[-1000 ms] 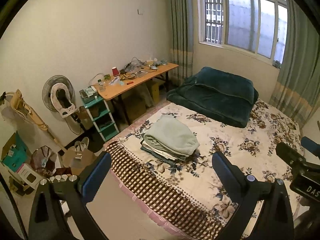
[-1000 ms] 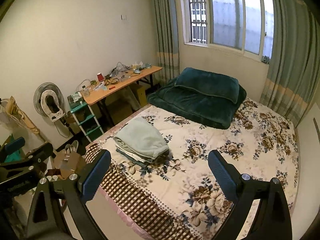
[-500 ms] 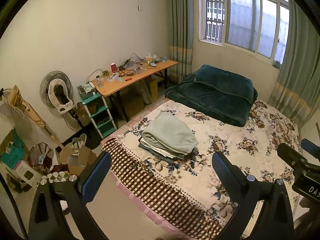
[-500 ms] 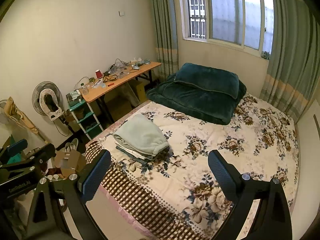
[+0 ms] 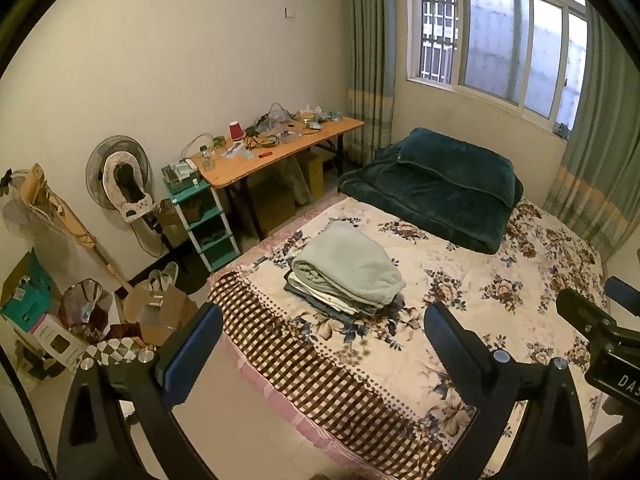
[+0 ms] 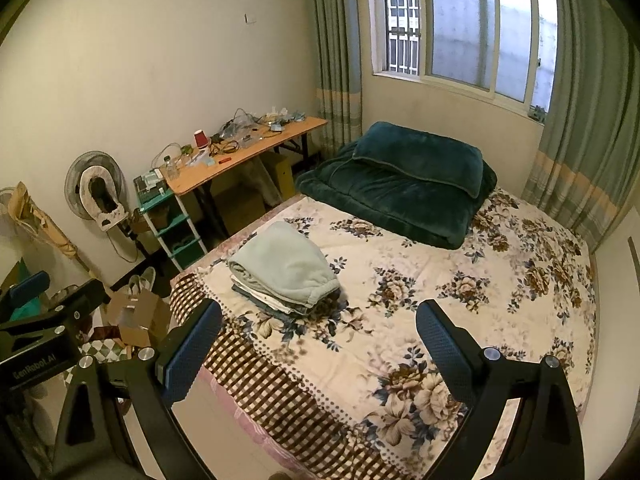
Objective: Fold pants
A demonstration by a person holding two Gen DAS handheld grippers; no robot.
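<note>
A stack of folded pants, with a pale green pair on top (image 5: 350,266), lies on the flowered bed cover (image 5: 460,312) near the bed's left foot corner; it also shows in the right wrist view (image 6: 286,266). My left gripper (image 5: 320,344) is open and empty, held high above the bed's foot. My right gripper (image 6: 318,344) is open and empty, also well above the bed. Each gripper shows at the edge of the other's view, the right (image 5: 600,340) and the left (image 6: 36,328).
A folded dark green blanket (image 5: 436,188) lies at the head of the bed under the window. A cluttered wooden desk (image 5: 280,148), teal shelf (image 5: 200,220), fan (image 5: 118,176) and cardboard boxes (image 5: 158,312) stand along the left wall. Curtains hang at both window sides.
Both views have shifted slightly, with the bed and the stack drifting a little in frame. Both grippers stay open and empty.
</note>
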